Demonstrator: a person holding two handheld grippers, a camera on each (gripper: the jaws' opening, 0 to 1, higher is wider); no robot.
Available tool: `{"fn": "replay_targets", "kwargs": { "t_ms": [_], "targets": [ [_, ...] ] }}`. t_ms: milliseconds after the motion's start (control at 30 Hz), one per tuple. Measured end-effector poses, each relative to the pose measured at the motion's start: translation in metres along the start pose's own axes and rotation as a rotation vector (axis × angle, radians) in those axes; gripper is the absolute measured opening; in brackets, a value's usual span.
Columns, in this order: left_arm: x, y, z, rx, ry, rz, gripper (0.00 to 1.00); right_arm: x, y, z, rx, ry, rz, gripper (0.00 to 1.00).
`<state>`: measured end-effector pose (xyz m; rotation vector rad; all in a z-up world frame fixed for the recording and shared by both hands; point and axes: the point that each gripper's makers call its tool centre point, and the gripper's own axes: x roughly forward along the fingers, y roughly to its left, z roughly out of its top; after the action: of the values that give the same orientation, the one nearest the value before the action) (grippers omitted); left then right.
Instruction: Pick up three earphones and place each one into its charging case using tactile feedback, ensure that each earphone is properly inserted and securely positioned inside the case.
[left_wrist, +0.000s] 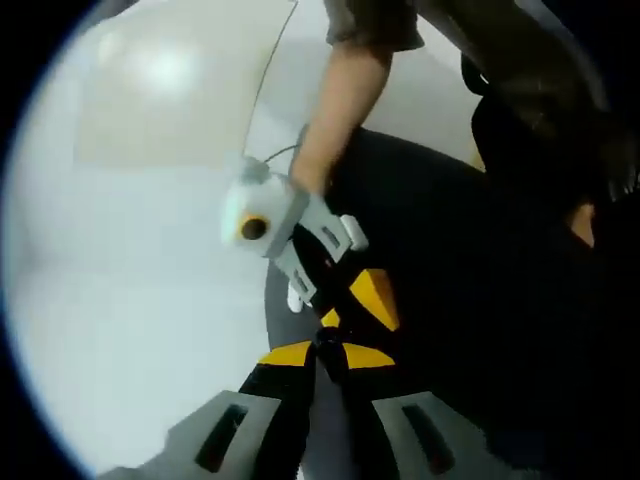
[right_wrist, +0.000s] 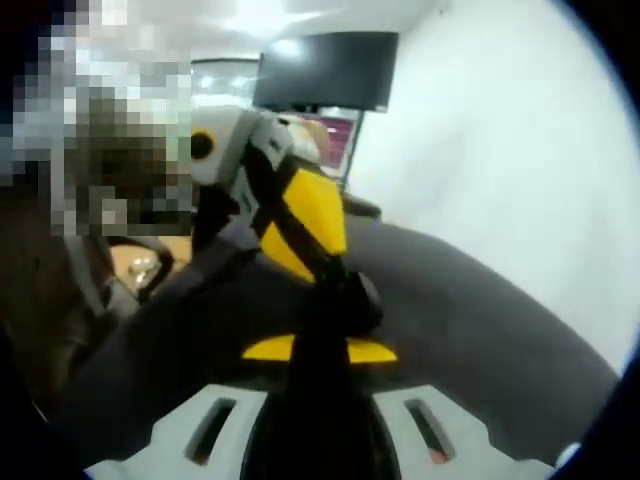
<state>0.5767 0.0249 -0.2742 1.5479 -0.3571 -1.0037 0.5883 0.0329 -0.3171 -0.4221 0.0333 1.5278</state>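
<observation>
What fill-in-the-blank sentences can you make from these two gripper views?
In the right gripper view, the left gripper carries a large ___ panel.
The wall beside the screen is ___.
In that view, the screen sits ___ the left gripper.
Missing words: yellow; white; above.

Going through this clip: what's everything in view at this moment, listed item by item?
Screen: one, black, mounted high, top middle of the right gripper view.
Wall: one, white, right of the screen.
Dark surface: one, black-grey, rounded edge, under both grippers.
Pale surface: one, whitish, beyond the dark surface's edge in the left gripper view.
Person's arm: one, bare forearm below a dark sleeve, top of the left gripper view.
Left gripper: one, grey, black and yellow.
Right gripper: one, same colours.
</observation>
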Motion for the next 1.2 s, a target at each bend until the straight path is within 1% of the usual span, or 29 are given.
{"fn": "replay_targets", "kwargs": {
  "t_ms": [133, 233, 300, 367, 400, 433, 500, 533, 600, 633, 667, 700, 767, 800, 833, 900, 933, 1000, 1033, 1067, 1100, 1133, 1200],
  "targets": [
    [0.000, 0.000, -0.001, -0.005, 0.005, -0.014, 0.08, 0.000, 0.000, 0.000, 0.000, 0.000, -0.001, 0.18],
    [-0.004, 0.000, -0.005, 0.055, 0.029, -0.026, 0.08, 0.000, 0.000, 0.000, -0.001, -0.001, 0.000, 0.18],
    [-0.005, 0.001, -0.008, 0.066, 0.042, -0.026, 0.07, 0.000, 0.000, 0.001, -0.002, 0.000, 0.000, 0.18],
    [-0.006, 0.003, -0.011, 0.085, 0.057, -0.023, 0.00, 0.000, 0.001, 0.001, -0.004, -0.002, 0.000, 0.18],
    [-0.005, 0.001, -0.010, 0.122, 0.058, -0.033, 0.00, 0.000, 0.001, 0.001, -0.002, -0.001, -0.001, 0.18],
    [-0.005, -0.001, -0.009, 0.128, 0.063, -0.037, 0.00, 0.000, 0.001, 0.001, -0.003, -0.001, -0.001, 0.18],
    [-0.004, -0.005, -0.007, 0.112, 0.052, -0.049, 0.00, 0.000, 0.001, 0.001, -0.003, -0.001, -0.001, 0.18],
    [-0.003, -0.006, -0.006, 0.118, 0.050, -0.051, 0.00, -0.001, 0.001, 0.001, -0.003, -0.001, -0.001, 0.18],
    [-0.005, -0.006, -0.007, 0.124, 0.059, -0.047, 0.00, -0.001, 0.002, 0.002, -0.003, -0.002, -0.001, 0.18],
    [-0.008, -0.001, -0.009, 0.063, 0.057, -0.015, 0.00, -0.001, 0.002, 0.002, -0.004, -0.001, -0.002, 0.18],
    [-0.012, 0.003, -0.015, 0.004, 0.066, 0.004, 0.00, -0.001, 0.002, 0.002, -0.004, -0.002, -0.002, 0.18],
    [-0.018, 0.011, -0.029, -0.107, 0.094, 0.046, 0.00, -0.001, 0.002, 0.002, -0.003, -0.001, -0.001, 0.18],
    [-0.027, 0.020, -0.057, -0.214, 0.154, 0.110, 0.00, -0.001, 0.002, 0.002, -0.002, -0.001, 0.001, 0.18],
    [-0.030, 0.019, -0.066, -0.264, 0.174, 0.116, 0.00, -0.001, 0.002, 0.002, -0.001, -0.001, 0.001, 0.18],
    [-0.033, 0.017, -0.075, -0.338, 0.183, 0.114, 0.00, -0.001, 0.001, 0.002, -0.001, -0.001, 0.000, 0.18],
    [-0.039, 0.012, -0.083, -0.492, 0.160, 0.116, 0.00, -0.001, 0.001, 0.002, 0.000, -0.001, -0.001, 0.18],
    [-0.042, 0.009, -0.085, -0.567, 0.150, 0.100, 0.01, -0.001, 0.002, 0.002, 0.001, -0.002, -0.001, 0.18],
    [-0.048, 0.005, -0.086, -0.649, 0.128, 0.098, 0.02, -0.001, 0.001, 0.002, 0.004, -0.002, 0.000, 0.18],
    [-0.051, 0.000, -0.080, -0.702, 0.094, 0.079, 0.04, -0.001, 0.001, 0.001, 0.005, -0.002, 0.001, 0.18],
    [-0.052, -0.004, -0.072, -0.740, 0.049, 0.060, 0.08, -0.001, 0.001, 0.001, 0.006, -0.002, 0.001, 0.18],
    [-0.053, -0.009, -0.064, -0.758, 0.009, 0.035, 0.11, -0.001, 0.001, 0.001, 0.005, -0.003, 0.002, 0.18],
    [-0.053, -0.012, -0.059, -0.765, -0.007, 0.021, 0.12, -0.001, 0.001, 0.001, 0.006, -0.002, 0.002, 0.18],
    [-0.051, -0.023, -0.057, -0.756, 0.024, -0.001, 0.12, -0.001, 0.000, 0.001, 0.008, -0.002, 0.002, 0.18]
  ]
}}
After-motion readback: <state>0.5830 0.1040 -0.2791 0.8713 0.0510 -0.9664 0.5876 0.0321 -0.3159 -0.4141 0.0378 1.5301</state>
